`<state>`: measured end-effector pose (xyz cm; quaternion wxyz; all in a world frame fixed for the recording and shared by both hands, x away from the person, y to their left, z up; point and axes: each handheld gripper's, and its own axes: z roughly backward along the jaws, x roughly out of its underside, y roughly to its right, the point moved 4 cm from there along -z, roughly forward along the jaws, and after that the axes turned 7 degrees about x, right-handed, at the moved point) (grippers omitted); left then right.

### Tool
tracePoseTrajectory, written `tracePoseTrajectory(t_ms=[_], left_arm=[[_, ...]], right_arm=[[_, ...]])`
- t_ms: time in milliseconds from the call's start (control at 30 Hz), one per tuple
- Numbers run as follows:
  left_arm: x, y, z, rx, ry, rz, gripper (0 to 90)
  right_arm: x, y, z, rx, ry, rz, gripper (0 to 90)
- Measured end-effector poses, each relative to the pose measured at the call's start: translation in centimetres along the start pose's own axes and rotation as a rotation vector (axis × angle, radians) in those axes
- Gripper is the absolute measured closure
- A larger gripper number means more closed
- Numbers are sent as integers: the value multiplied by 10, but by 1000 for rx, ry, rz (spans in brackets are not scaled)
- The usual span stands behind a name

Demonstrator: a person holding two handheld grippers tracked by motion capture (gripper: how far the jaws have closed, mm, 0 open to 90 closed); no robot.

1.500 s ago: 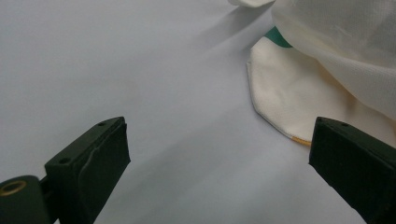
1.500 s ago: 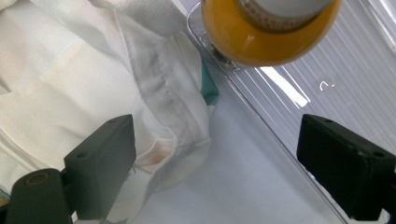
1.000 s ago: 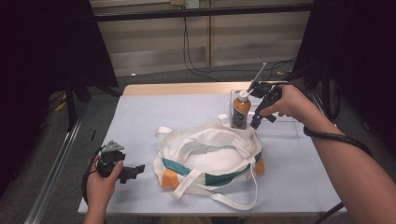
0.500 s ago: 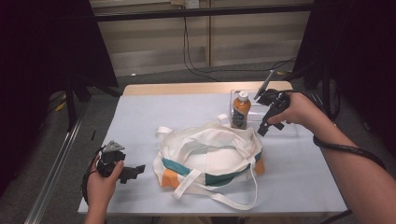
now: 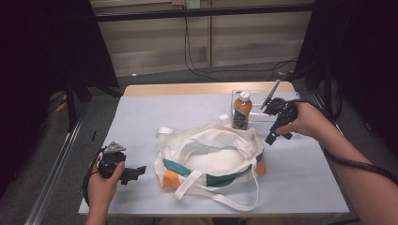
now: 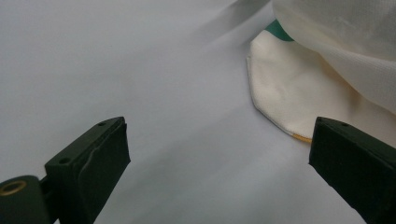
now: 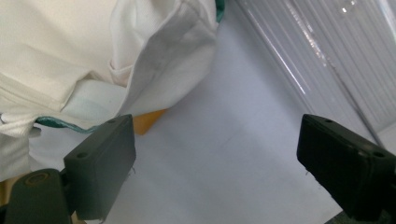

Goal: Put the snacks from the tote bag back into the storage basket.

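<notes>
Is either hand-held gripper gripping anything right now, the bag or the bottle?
Nothing is held. The left hand-held gripper and right hand-held gripper both stand open over bare table, near the bag; the bottle stands untouched.

Soft cloth and shiny plastic
The tote bag [image 5: 211, 154] is woven cloth; the clear box [image 5: 263, 110] is glossy ribbed plastic.

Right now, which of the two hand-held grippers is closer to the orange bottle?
The right gripper, hovering just beside the orange bottle at the bag's far edge. The left gripper sits at the table's near left corner.
</notes>
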<state>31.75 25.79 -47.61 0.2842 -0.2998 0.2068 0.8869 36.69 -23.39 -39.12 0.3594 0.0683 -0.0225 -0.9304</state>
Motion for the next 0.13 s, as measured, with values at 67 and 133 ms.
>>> tracePoseTrajectory(t_ms=[67,133], left_arm=[[0,0,0,-1,7,9,48],[-1,0,0,-1,5,18,48]], right_arm=[[5,-2,-4,-11,11,-1,115],[10,-3,-9,-10,7,2,114]])
